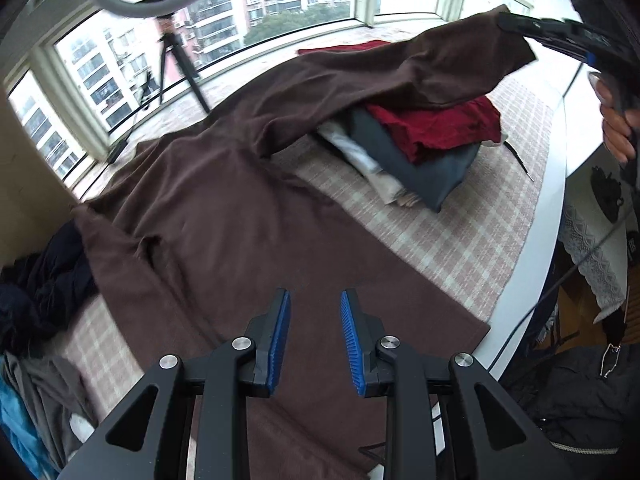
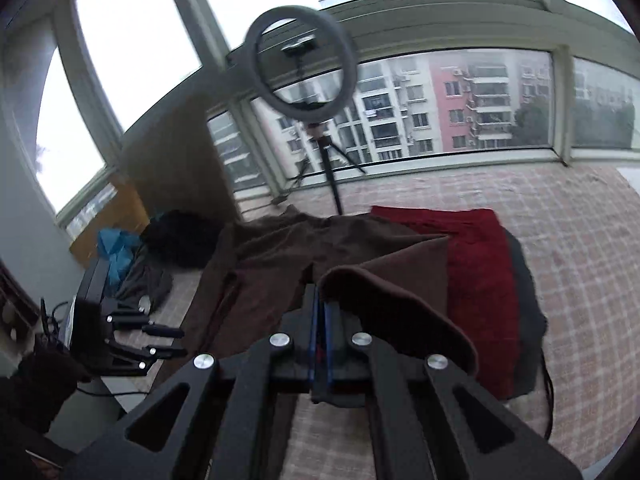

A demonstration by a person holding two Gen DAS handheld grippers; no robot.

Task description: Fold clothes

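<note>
A large brown garment (image 1: 224,216) lies spread over the checked cover, under my left gripper (image 1: 314,296). That gripper hangs just above the cloth, open, with nothing between its blue pads. One sleeve of the garment is lifted to the upper right, where my right gripper (image 1: 505,20) is shut on its end. In the right wrist view the right gripper (image 2: 320,296) is shut, with the brown sleeve (image 2: 384,292) draped over its right finger. The rest of the brown garment (image 2: 280,248) lies beyond it, and the left gripper (image 2: 180,342) shows at the lower left.
A stack of folded clothes, red on top (image 1: 436,124) over dark grey (image 1: 432,168), sits under the lifted sleeve. Dark clothes (image 1: 44,280) are piled at the left. A ring light on a tripod (image 2: 300,60) stands by the window. The white table edge (image 1: 540,240) runs down the right.
</note>
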